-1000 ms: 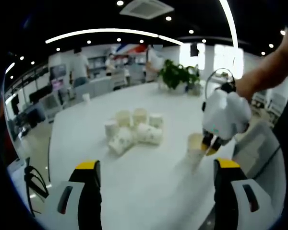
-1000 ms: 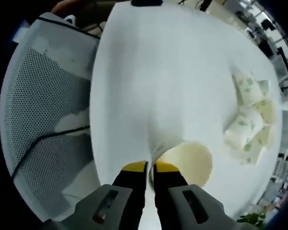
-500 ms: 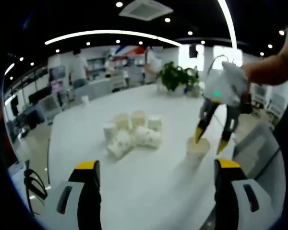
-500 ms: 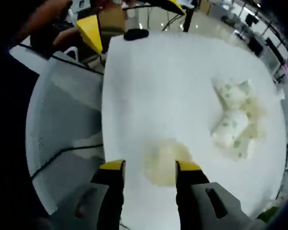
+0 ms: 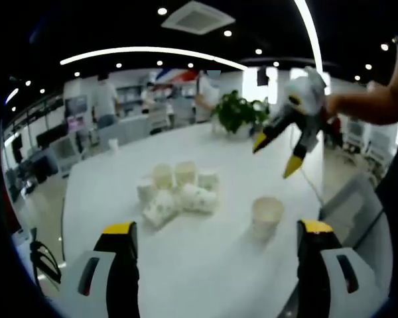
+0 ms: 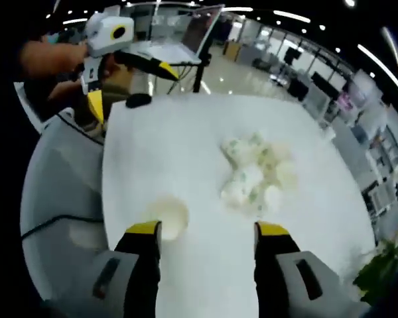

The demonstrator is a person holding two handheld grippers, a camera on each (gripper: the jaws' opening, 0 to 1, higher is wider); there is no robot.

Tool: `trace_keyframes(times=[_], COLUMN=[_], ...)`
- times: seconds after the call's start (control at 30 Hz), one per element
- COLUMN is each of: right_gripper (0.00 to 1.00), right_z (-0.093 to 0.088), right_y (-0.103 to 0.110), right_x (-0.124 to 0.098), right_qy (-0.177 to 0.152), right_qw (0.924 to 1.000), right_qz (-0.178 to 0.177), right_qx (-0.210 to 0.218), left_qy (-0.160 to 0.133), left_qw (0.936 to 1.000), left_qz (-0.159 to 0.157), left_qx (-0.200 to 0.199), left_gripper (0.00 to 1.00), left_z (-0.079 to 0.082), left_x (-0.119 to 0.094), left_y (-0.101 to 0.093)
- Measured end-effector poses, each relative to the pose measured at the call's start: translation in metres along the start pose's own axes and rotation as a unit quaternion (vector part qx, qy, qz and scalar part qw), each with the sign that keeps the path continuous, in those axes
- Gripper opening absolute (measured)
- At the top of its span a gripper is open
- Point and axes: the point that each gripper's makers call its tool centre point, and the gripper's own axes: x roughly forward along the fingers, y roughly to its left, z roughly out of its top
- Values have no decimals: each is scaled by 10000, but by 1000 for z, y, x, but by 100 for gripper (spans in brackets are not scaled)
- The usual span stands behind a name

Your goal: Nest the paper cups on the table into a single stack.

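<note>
While both of our grippers hang above the white table (image 5: 205, 258), neither one has a cup in it. Seen from the left gripper view, our left gripper (image 5: 215, 232) has its yellow-tipped jaws spread wide apart with nothing between them, and a single paper cup (image 5: 266, 216) stands upright on the table ahead, a little to the right. Further off, near the middle of the table, the cluster of paper cups (image 5: 174, 191) sits together, some upright and some lying on their sides, touching one another. Our right gripper (image 5: 277, 150) is raised in the air above and beyond the single cup, jaws parted and empty, clear of the table. From the right gripper view, that gripper's own jaws stand wide apart at the bottom, the single cup lies just beside the left jaw near the table edge, and the cluster lies well apart from it. A potted plant (image 5: 239, 112) stands at the far end.
</note>
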Motion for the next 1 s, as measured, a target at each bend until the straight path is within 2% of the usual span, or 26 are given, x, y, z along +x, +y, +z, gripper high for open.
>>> trace_keyframes(times=[0.13,0.2,0.23,0.3,0.5,0.6,0.8,1.0], right_gripper=[60,64,67,74,89,99,100,100], right_z=[-5,-7,-8,-6,-20,-20,-35,-45], right_y=[-6,-1,1,-6,-17,-14,-18,-18], right_x=[-11,-16,-18,-24,-36,-40,-50,-50], right_qy=[-427,-721,-933,-1380,-1899,-2248,-2384,-2260], right_qw=[9984,9950,9893,9807,9679,9585,9538,9571], right_qz=[-191,-11,86,-50,-423,-369,-598,-638], right_qx=[326,692,1120,1383,1589,1717,1727,1699], left_qy=[-36,-86,-161,-222,-216,-225,-318,-371], left_qw=[10000,9999,9998,9996,9996,9996,9993,9989], left_qz=[-21,-37,-62,-91,-57,10,87,144], left_qx=[-23,-43,-66,-136,-152,-162,-184,-227], left_gripper=[99,99,99,99,99,99,99,99], left_z=[-1,1,2,1,-9,-14,-28,-26], left_x=[2,2,2,1,-4,-7,-11,-12], left_y=[-1,-2,-3,-4,-3,-1,0,0])
